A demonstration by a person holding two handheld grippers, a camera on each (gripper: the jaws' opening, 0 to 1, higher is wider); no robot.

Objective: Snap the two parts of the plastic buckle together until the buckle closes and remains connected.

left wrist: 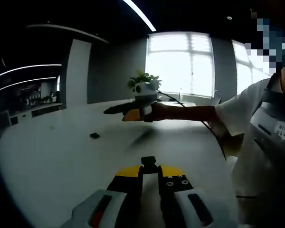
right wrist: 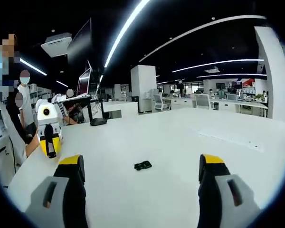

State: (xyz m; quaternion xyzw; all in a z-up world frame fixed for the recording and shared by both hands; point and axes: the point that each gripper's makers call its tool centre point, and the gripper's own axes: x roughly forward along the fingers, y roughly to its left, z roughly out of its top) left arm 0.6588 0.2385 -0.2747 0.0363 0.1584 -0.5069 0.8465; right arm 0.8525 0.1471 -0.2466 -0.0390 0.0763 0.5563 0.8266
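Left gripper (left wrist: 149, 164): jaws pressed together around a small black piece at the tips, looks like one buckle part (left wrist: 148, 160), but it's tiny and dark, so can't confirm its shape.

Right gripper (right wrist: 141, 168): jaws spread wide, nothing between them. In the left gripper view it comes in from the right, held out over the table at the end of a person's arm (left wrist: 190, 113), yellow tips pointing left.

Other buckle part (right wrist: 143, 165): small black item lying flat on the white table (right wrist: 180, 137), in the gap between the right jaws but well ahead of them, not touching. Same piece shows in the left gripper view as a dark speck on the table left of centre (left wrist: 94, 136), well apart from the left gripper.

Around: potted plant (left wrist: 143, 85) on the table's far side by the bright window (left wrist: 180, 64), right behind the right gripper from this angle. A dark round thing (right wrist: 98, 121) at the table's far edge, hard to identify. Monitors on a stand (right wrist: 85, 80) beyond it. Office desks and chairs (right wrist: 204, 100) in the background. Nothing on the table between the right jaws and the loose part.

The left gripper shows at the left of the right gripper view, white and yellow body (right wrist: 48, 128), partly cut off by a hand. Person's torso (left wrist: 266, 156) is cropped at the right edge of the left gripper view.
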